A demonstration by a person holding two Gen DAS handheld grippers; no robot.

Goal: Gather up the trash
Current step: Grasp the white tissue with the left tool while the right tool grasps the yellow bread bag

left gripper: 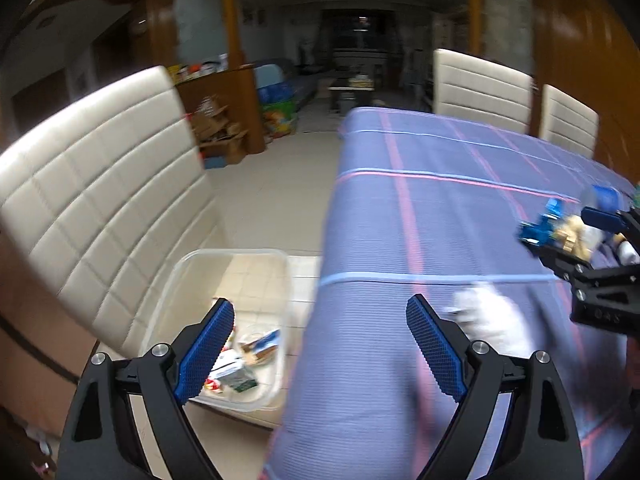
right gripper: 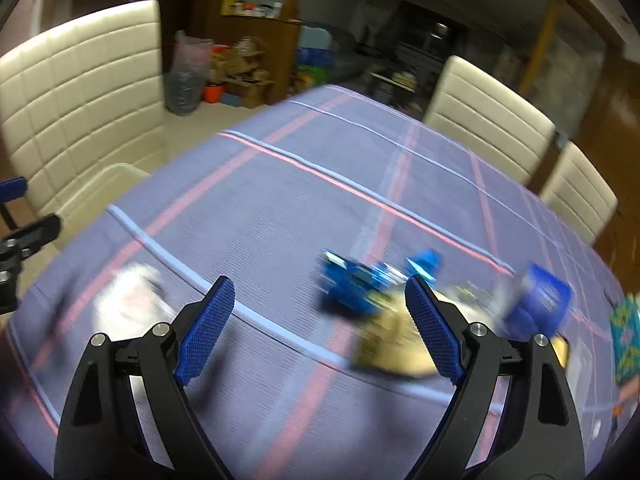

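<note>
Presently both tools, left tool (left gripper: 320,354) and right tool (right gripper: 320,330), gape wide, empty. The crumpled white paper wad (right gripper: 128,306) lies on the purple-checked table (right gripper: 280,208): light, soft, pinch across its middle.

A home dining room — a worktop (right gripper: 280,200) under a purple plaid cloth (left gripper: 440,220), cream padded chairs (left gripper: 480,88) along its far edge and another (left gripper: 100,168) off its left edge, a pale tiled floor (left gripper: 280,176), wood-panelled walls (left gripper: 580,60), and a cluttered living area (left gripper: 356,80) beyond.
</note>
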